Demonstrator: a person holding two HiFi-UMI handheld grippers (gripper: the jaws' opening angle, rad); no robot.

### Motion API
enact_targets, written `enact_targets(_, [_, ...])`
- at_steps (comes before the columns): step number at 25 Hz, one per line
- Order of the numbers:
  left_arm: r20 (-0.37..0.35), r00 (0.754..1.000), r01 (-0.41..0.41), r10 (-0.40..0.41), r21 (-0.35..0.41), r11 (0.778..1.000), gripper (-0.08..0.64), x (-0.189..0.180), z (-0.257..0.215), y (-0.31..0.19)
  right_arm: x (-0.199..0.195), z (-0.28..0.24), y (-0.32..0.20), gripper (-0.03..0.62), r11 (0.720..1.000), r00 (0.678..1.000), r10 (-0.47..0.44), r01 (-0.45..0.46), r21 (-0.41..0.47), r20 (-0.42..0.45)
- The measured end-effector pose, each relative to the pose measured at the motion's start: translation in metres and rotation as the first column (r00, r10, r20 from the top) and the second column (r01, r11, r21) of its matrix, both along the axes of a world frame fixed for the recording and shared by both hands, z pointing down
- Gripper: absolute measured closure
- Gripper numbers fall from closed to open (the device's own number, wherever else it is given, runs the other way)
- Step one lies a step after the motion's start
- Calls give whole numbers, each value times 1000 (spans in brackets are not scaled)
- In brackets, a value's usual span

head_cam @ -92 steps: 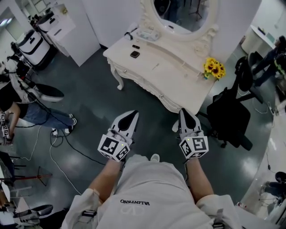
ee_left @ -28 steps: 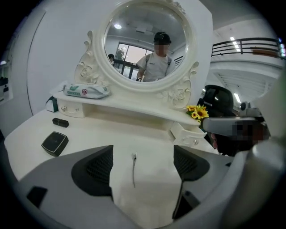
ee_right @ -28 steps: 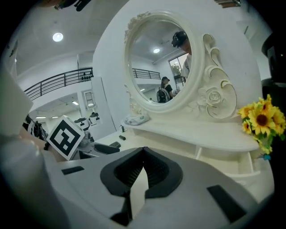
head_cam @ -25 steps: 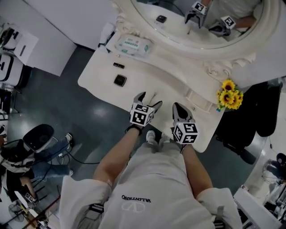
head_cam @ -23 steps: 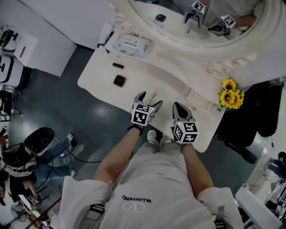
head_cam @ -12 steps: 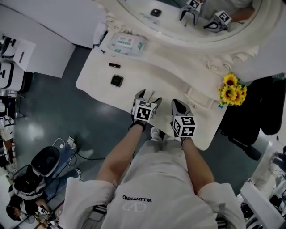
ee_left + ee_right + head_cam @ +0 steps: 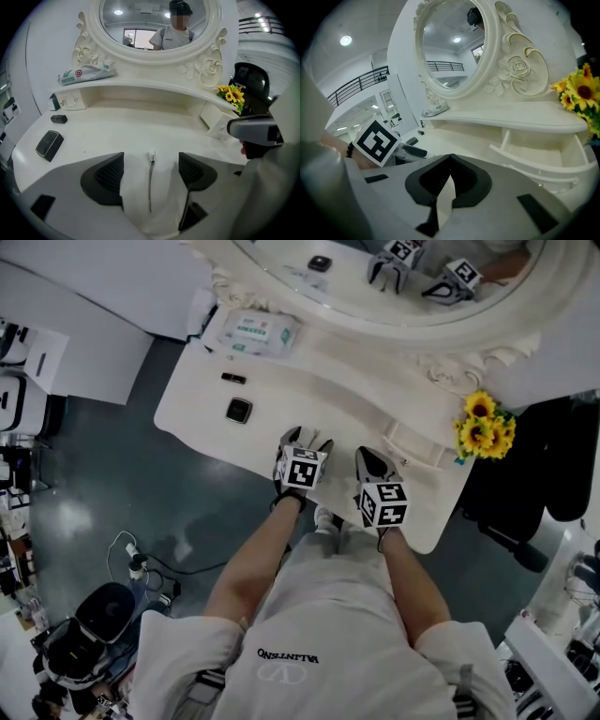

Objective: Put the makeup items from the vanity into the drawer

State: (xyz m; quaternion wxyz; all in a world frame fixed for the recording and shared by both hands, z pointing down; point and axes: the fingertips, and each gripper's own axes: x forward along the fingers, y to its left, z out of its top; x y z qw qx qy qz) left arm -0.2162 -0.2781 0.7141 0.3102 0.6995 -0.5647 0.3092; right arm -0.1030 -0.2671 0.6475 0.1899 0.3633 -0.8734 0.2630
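1. The left gripper (image 7: 151, 161) points steeply down at the cream-white vanity top (image 7: 140, 129). Its dark ribbed jaws stand apart and have just been closing, with a thin, pale metallic makeup stick (image 7: 149, 187) lying lengthwise between them. The pads do not touch it yet. The straddle seems meant to line the stick up for a pinch.
2. The right gripper (image 7: 450, 157) is clenched on nothing, its tips meeting. It hangs just beside the left, probably waiting near the drawer.
3. The small white drawer (image 7: 543, 157) under the vanity's raised shelf stands pulled out on the person's right, ready to receive items. No view shows anything in it.
4. Further left on the top lie a flat black square compact (image 7: 49, 143) and a small black oblong case (image 7: 58, 119), both well apart from the grippers and not yet moved.
5. A white-and-green wipes pack (image 7: 86, 74) rests on the shelf. Yellow artificial sunflowers (image 7: 483, 427) stand at the right end.
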Motion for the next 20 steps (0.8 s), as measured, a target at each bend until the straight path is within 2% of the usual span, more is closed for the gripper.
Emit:
enact_targets(6, [42,999,4,-5,15,1000,201,-1,3,-1,-1,1,0,580,1000,1000,-8,8,-3,0])
enact_targets(11, [49,999,0,-2,40,999,217,1,0,-4,-2,0,1,580,1000,1000,-13,13,-3,4])
enact_targets(16, [67,996,-65,62,43,997,356,12,-1,-5,-1,-1,0,580,1000,1000,-11,11,-3,3])
enact_targets(19, [64,995,-73,70,39,997,419,17,-2,-4,2,-1,0,580,1000,1000,-4,4,-4,2])
enact_targets(20, [68,995,-73,71,38,997,490,17,-2,-4,3,-1,1,580,1000,1000,-3,3,-4,2])
